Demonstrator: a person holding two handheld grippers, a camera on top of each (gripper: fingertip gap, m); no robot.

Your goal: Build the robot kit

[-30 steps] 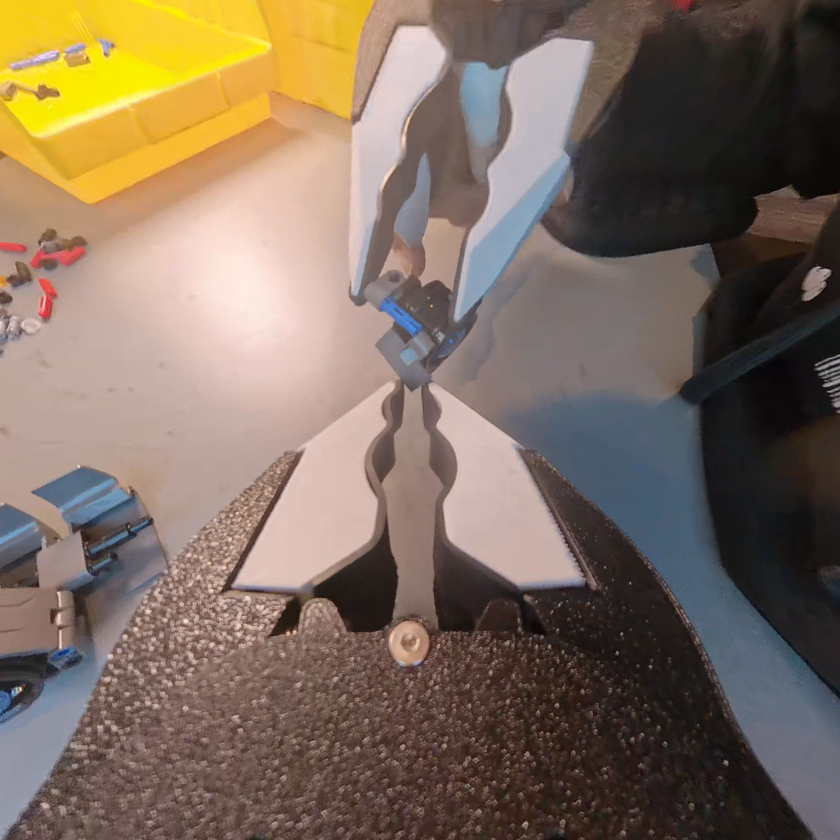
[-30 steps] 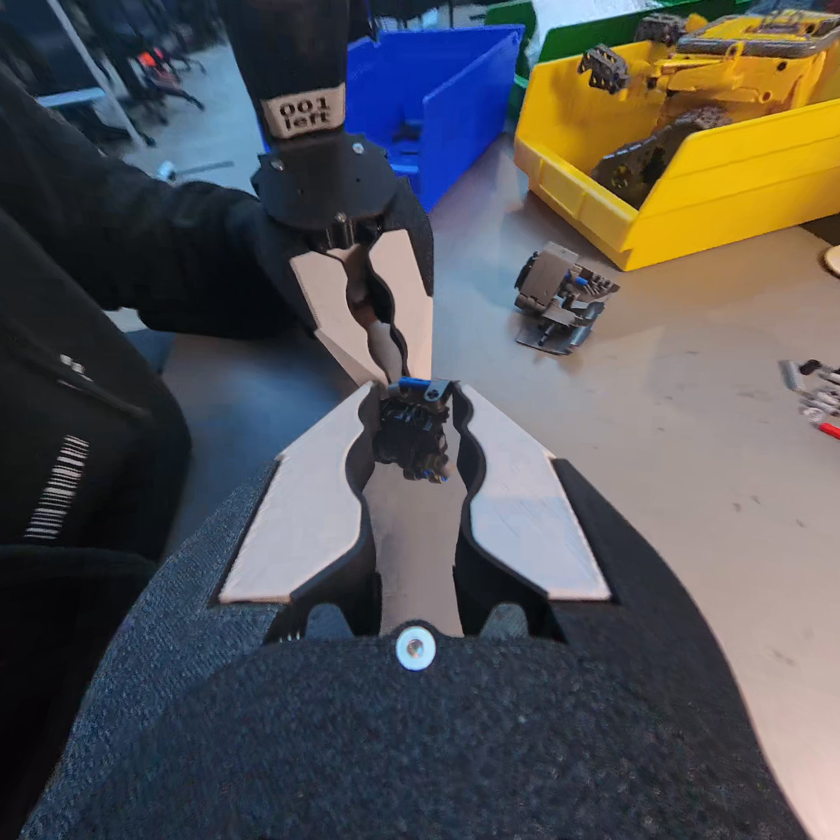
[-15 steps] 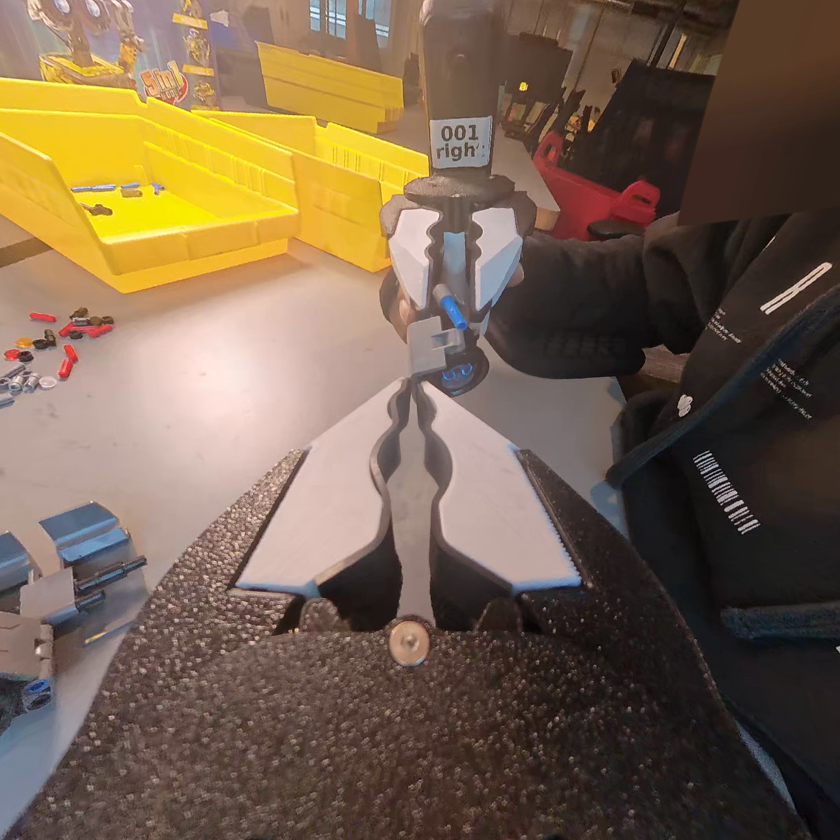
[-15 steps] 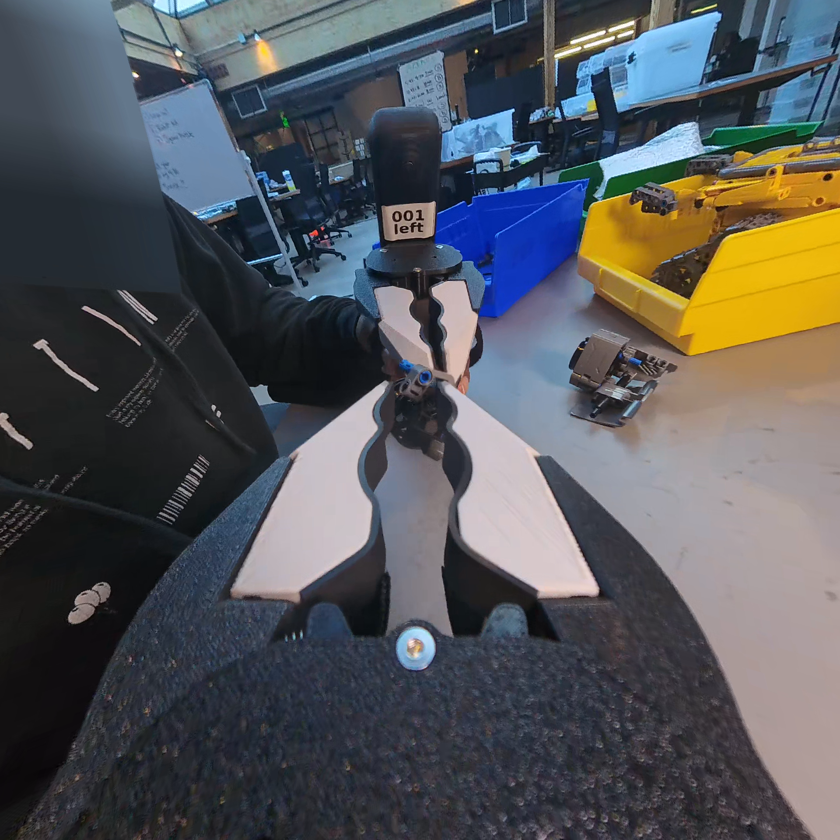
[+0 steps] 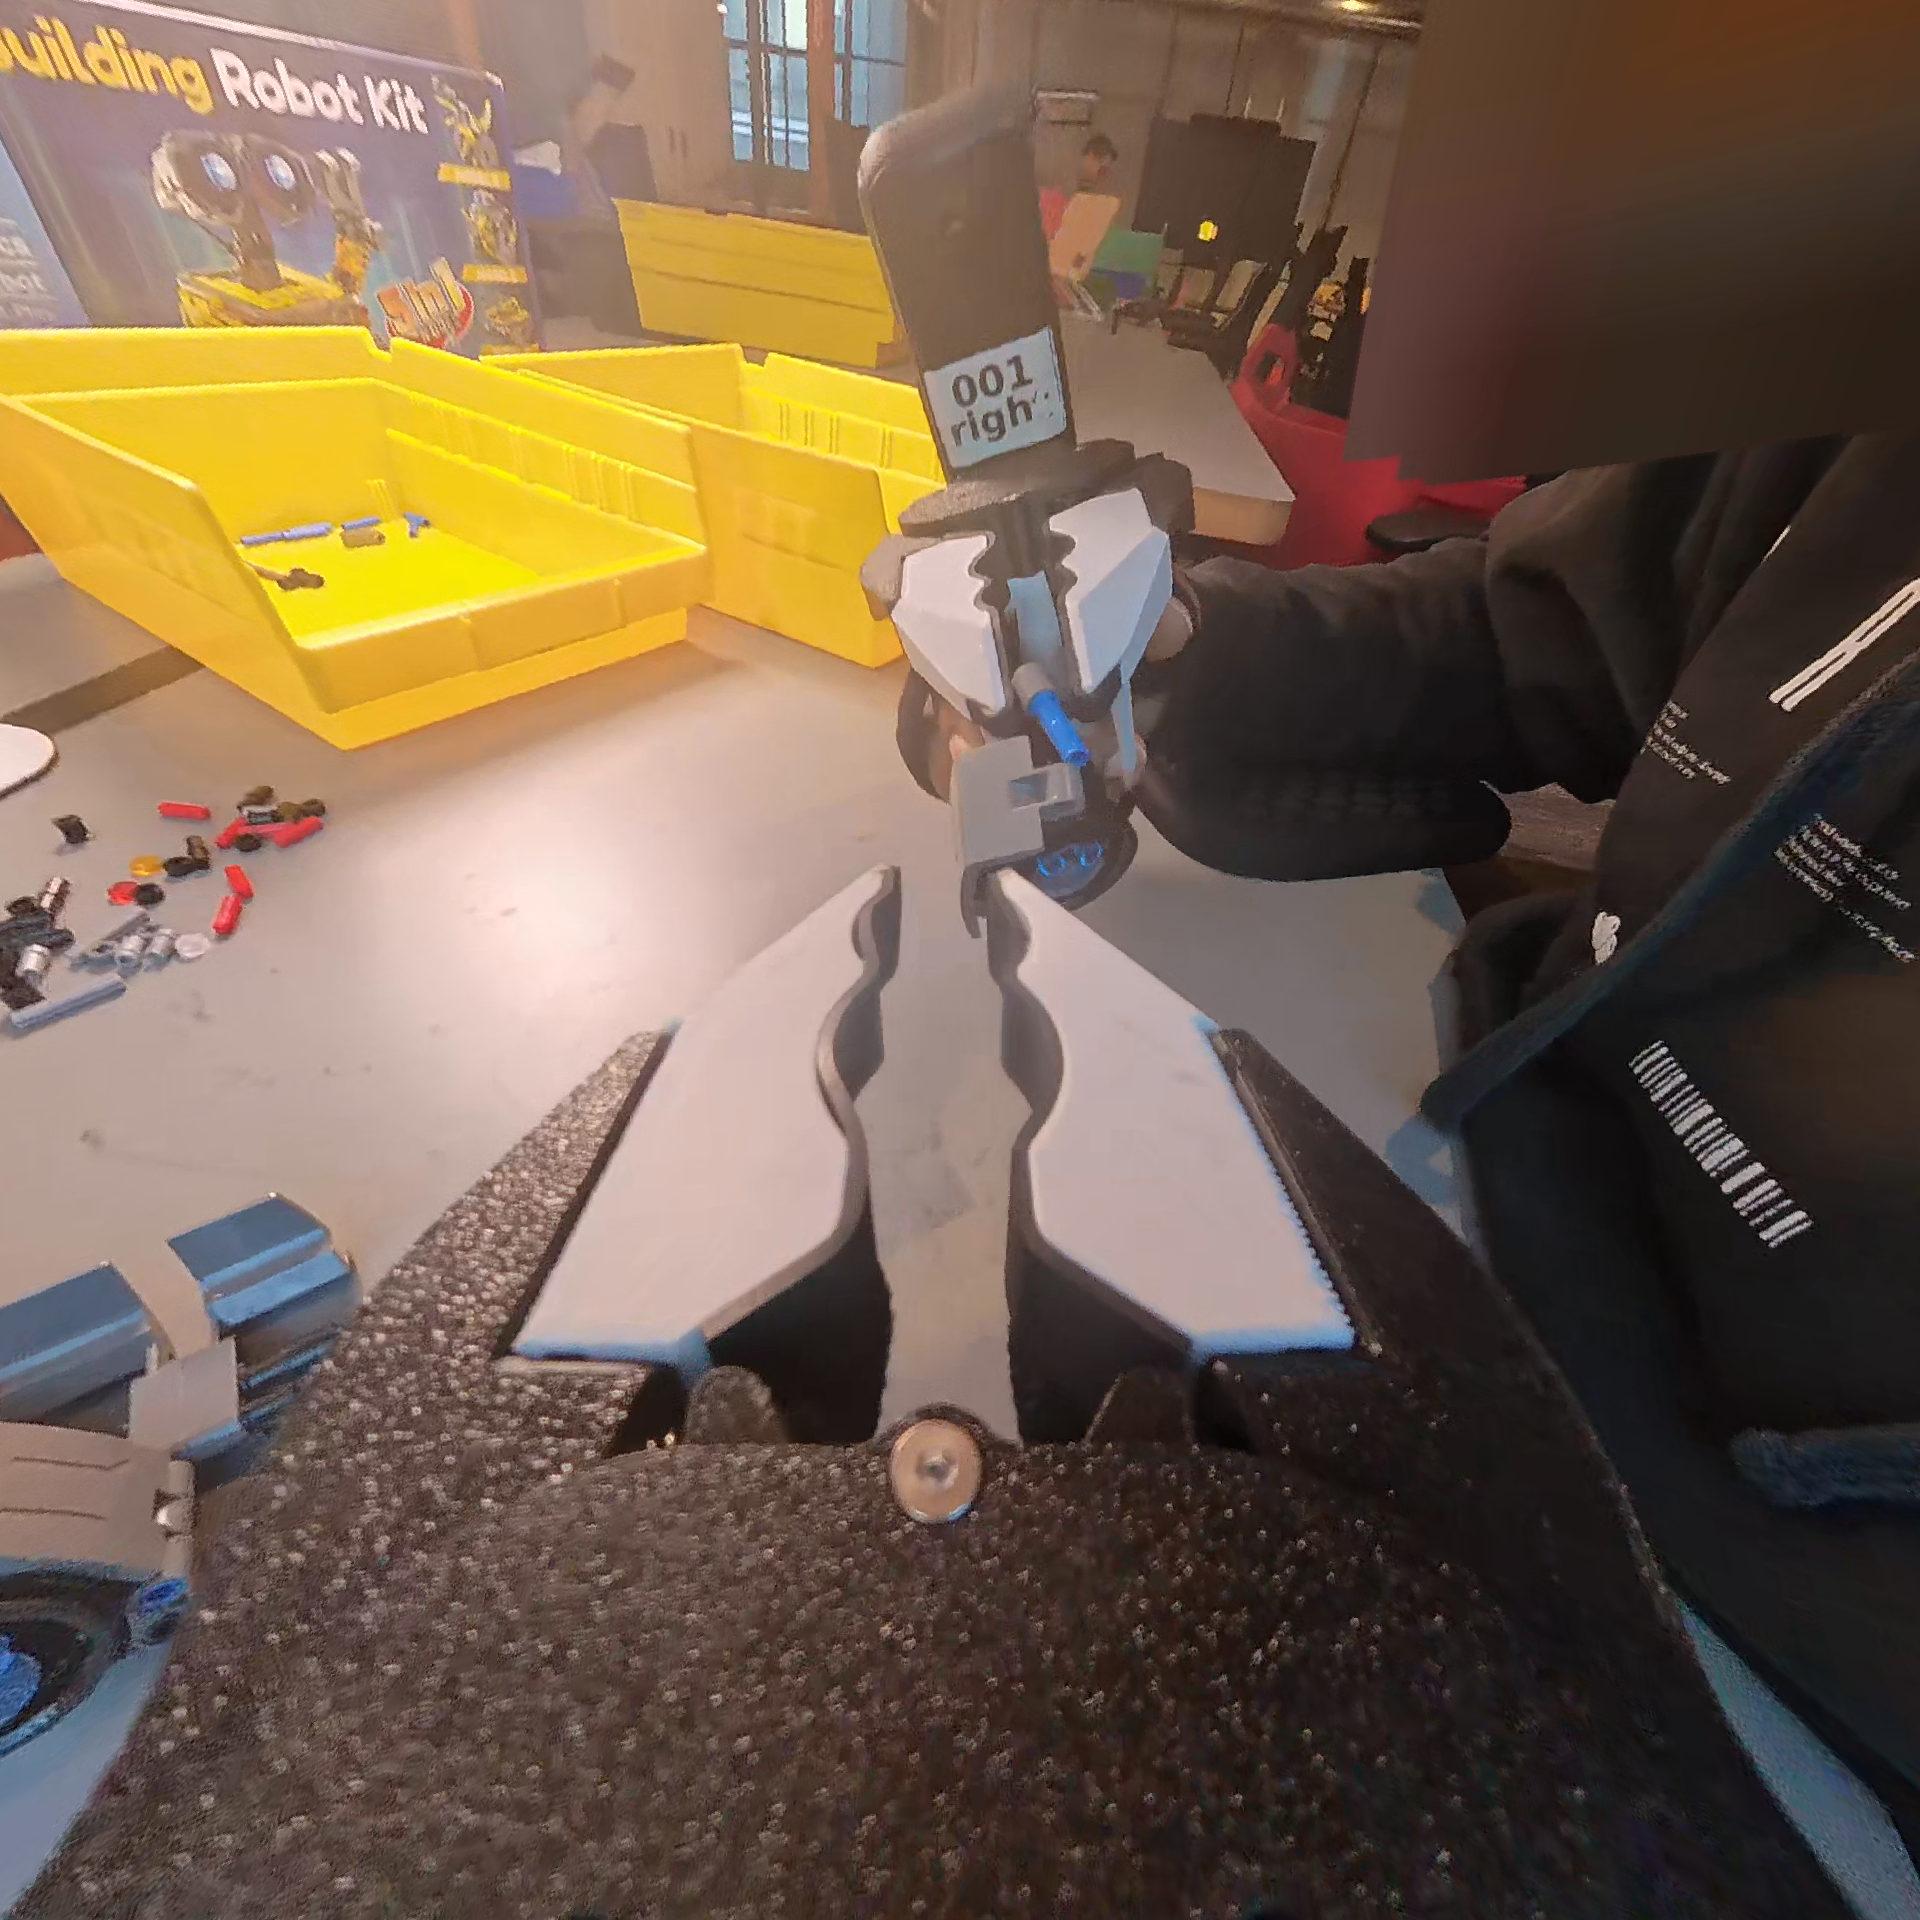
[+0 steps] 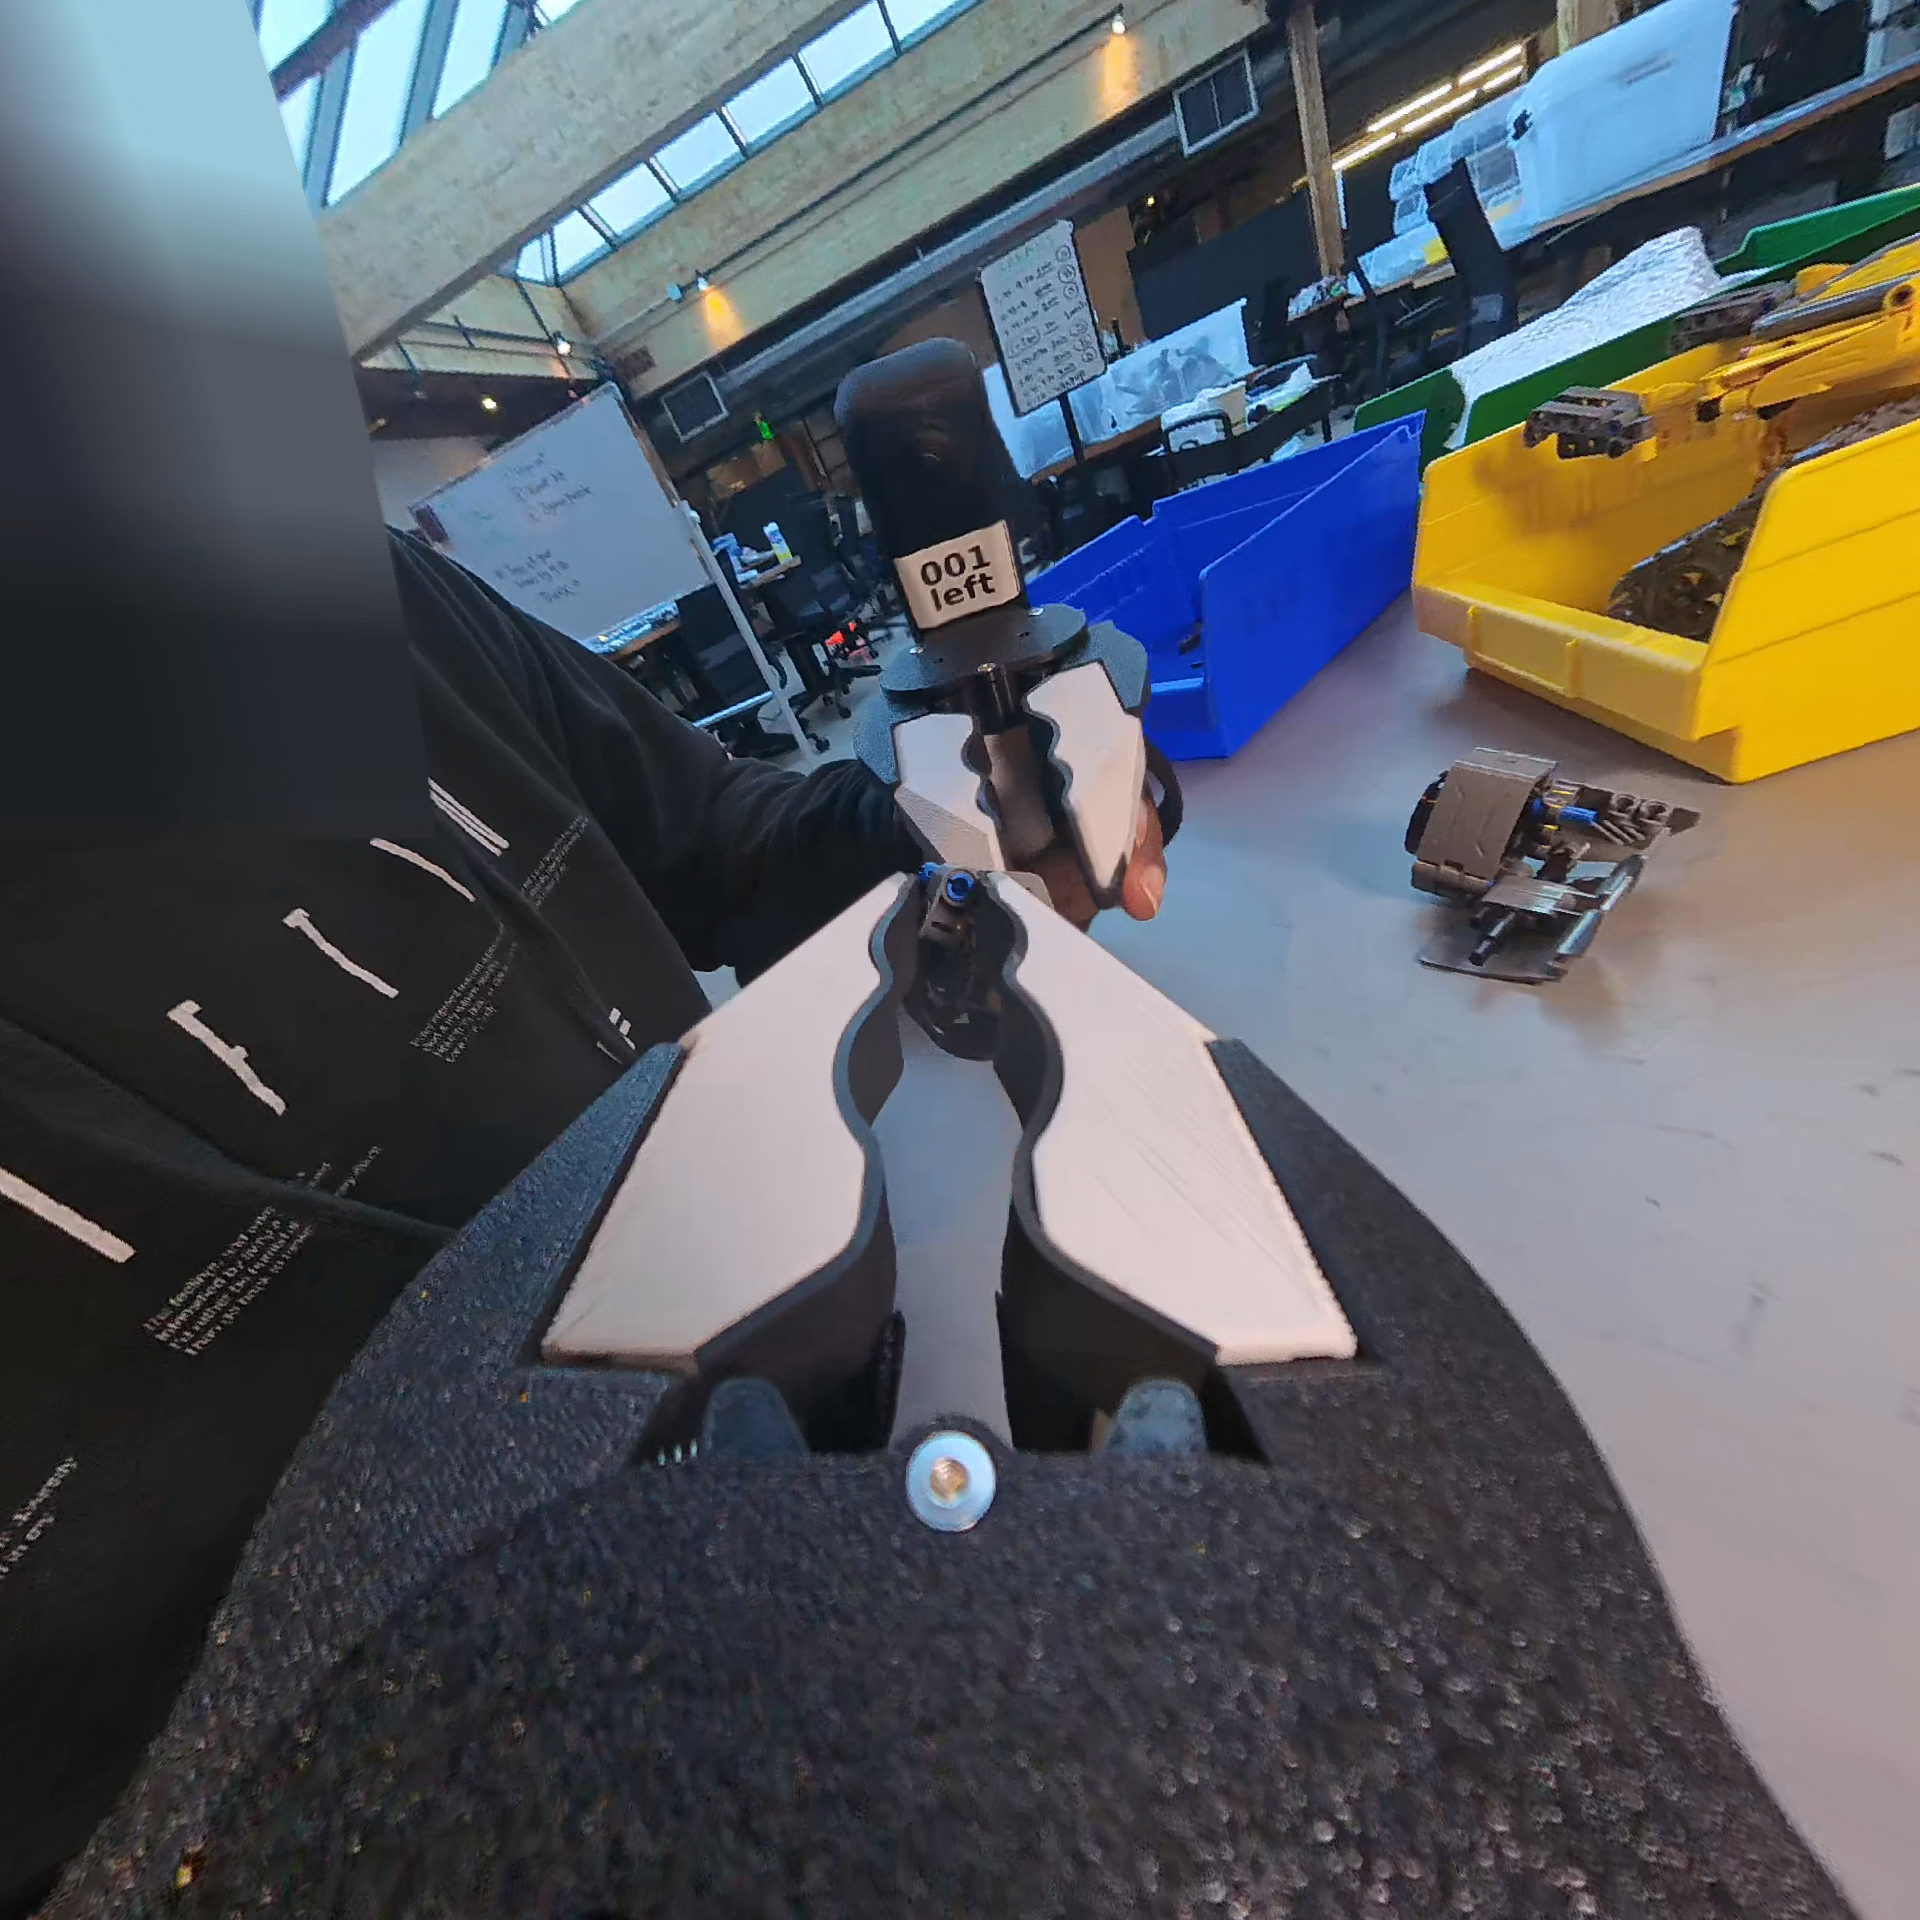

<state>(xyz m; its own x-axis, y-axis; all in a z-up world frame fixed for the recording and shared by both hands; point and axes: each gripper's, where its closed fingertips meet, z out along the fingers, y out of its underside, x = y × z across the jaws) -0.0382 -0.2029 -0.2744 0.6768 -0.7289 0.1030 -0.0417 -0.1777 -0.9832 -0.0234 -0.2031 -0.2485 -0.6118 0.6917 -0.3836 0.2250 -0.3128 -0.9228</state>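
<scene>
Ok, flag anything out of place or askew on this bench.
Small parts lie scattered loose on the table, outside the yellow bin. A part-built grey assembly lies tipped on its side. Nothing looks broken.

In the left wrist view the bin point(image 5: 343, 582) sits on the table point(image 5: 499, 977); a second bin point(image 5: 800, 499) stands just right of it, a box point(image 5: 260, 197) behind it, and loose parts point(image 5: 135, 894) lie in front of it, with a part-built model point(image 5: 114, 1382) nearer still. Right of the bin, the right gripper point(image 5: 1049, 727) holds a small assembly point(image 5: 1023, 805), just beyond the left gripper point(image 5: 940, 899). In the right wrist view another model point(image 6: 1527, 862) lies on the table in front of a loaded bin point(image 6: 1662, 603), with a third bin point(image 6: 1268, 603) to that bin's left.
</scene>
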